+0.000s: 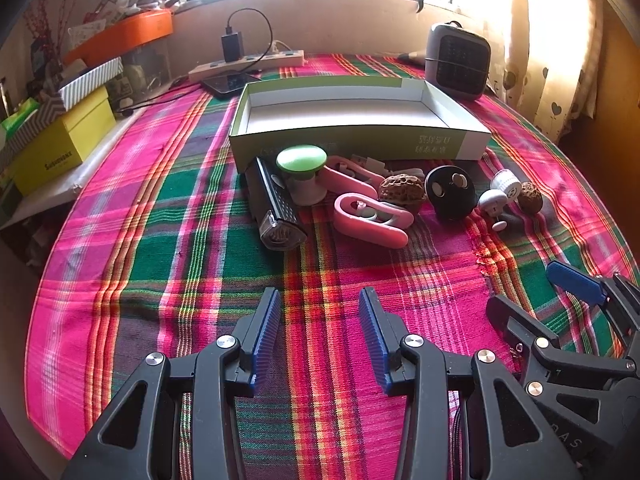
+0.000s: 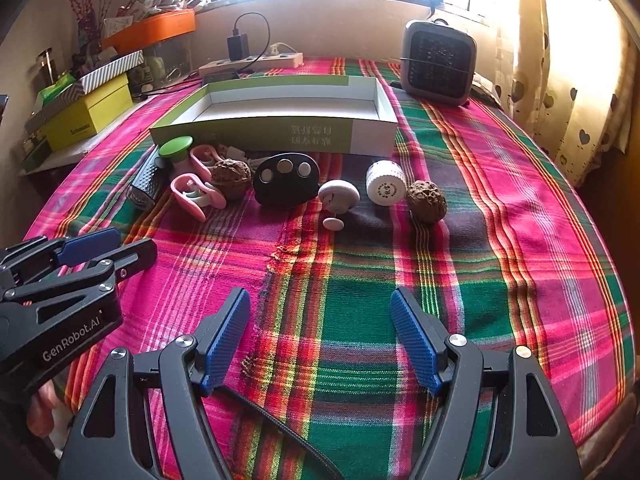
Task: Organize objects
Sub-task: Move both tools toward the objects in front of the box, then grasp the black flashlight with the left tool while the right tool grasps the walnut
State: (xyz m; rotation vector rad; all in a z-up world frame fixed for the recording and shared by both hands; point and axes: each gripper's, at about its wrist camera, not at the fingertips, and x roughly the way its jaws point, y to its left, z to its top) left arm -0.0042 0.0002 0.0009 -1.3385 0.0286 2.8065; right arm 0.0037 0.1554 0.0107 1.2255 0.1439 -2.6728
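Left wrist view: left gripper [image 1: 318, 336] jaws open and empty over the plaid cloth [image 1: 160, 240], clutter sits just before the empty box [image 1: 360, 142], so start with the near flashlight [image 1: 272, 208]; right wrist view: right gripper [image 2: 320, 344] wide open, empty, best aimed at the lone walnut [image 2: 426, 201].

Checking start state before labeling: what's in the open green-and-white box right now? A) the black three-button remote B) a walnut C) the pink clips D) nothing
D: the box shows only its bare white floor in both views; the walnuts, black remote and pink clips all lie on the plaid cloth in front of it.
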